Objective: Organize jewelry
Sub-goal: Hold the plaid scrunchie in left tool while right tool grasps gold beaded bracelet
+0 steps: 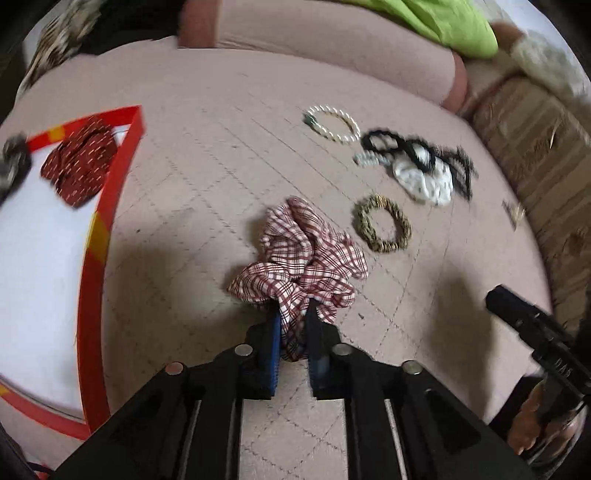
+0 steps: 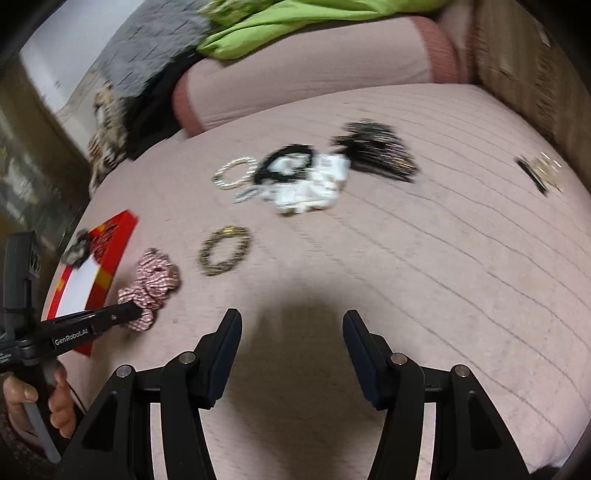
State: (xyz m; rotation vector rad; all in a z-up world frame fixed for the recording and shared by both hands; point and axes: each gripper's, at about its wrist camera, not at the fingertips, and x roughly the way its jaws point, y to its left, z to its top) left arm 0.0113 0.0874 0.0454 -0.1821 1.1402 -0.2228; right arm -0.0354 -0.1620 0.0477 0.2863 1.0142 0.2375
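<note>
1. Here, at the far left of the left wrist view, a red-rimmed tray [image 1: 96,236] with a white floor lies on the pink quilted bedcover [image 1: 221,155]. A dark red patterned scrunchie [image 1: 79,162] rests in its upper corner, and a blurred grey fuzzy item [image 1: 11,166] sits at the frame's left edge, on or at the tray's rim; which, I cannot tell.
2. Low in the centre of that view, the left gripper [image 1: 291,328] is clamped on the red plaid scrunchie [image 1: 301,254]: a fold of its cloth is pinched between the blue-padded fingers [image 1: 274,332], while the rest bunches just ahead of them. The scrunchie is just right of the tray.
3. Right of the plaid scrunchie, close by, lies a gold braided ring [image 1: 382,223].
4. Above it, toward upper centre, a pearl bead bracelet [image 1: 334,123] lies flat.
5. Just right of the bracelet, a black hair tie [image 1: 388,142] overlaps a white scrunchie [image 1: 424,181], with a black comb-like clip [image 1: 461,170] touching its right side.
6. In the right wrist view, the right gripper [image 2: 291,332] stands at bottom centre with its jaws wide apart, holding nothing, over bare bedcover.
7. At the upper right of that view, a gold and black hair clip [image 2: 541,171] lies well apart from the others, too blurred to detail.
8. Across the top, a green cloth [image 2: 295,22] lies on a pink bolster [image 2: 314,81].
</note>
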